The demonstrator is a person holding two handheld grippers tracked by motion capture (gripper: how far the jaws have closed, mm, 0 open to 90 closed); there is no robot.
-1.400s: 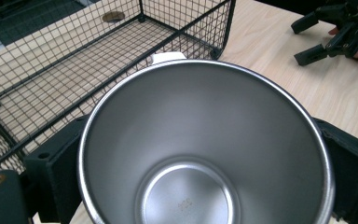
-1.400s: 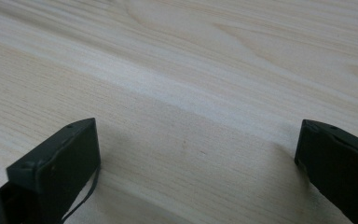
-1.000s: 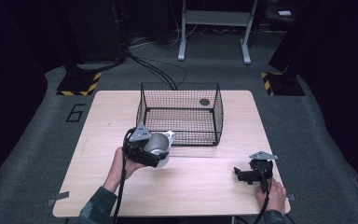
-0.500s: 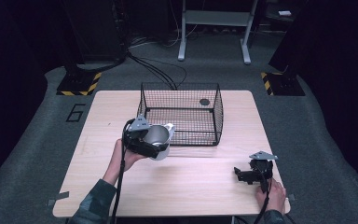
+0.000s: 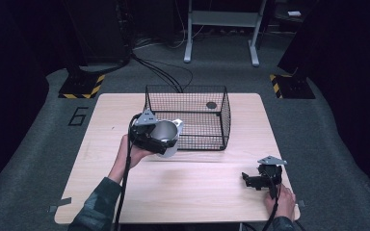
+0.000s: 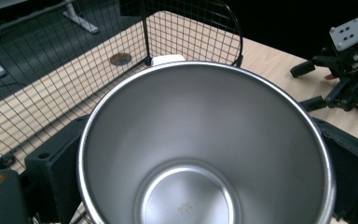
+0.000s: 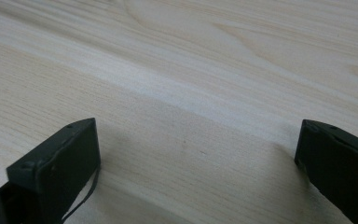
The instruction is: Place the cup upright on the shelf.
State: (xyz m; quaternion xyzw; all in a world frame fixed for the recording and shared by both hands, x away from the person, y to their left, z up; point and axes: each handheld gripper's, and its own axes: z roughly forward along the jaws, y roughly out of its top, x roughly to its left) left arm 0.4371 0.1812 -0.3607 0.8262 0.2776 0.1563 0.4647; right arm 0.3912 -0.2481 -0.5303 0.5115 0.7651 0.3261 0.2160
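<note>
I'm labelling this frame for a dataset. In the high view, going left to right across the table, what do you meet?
Left gripper clamped on the steel cup → wire basket → right gripper, jaws apart over bare table.

The right gripper hangs just above the wooden table, its 2 black jaws spread wide apart with nothing between them. Bare pale grain runs across the table beyond both jaws.
</note>
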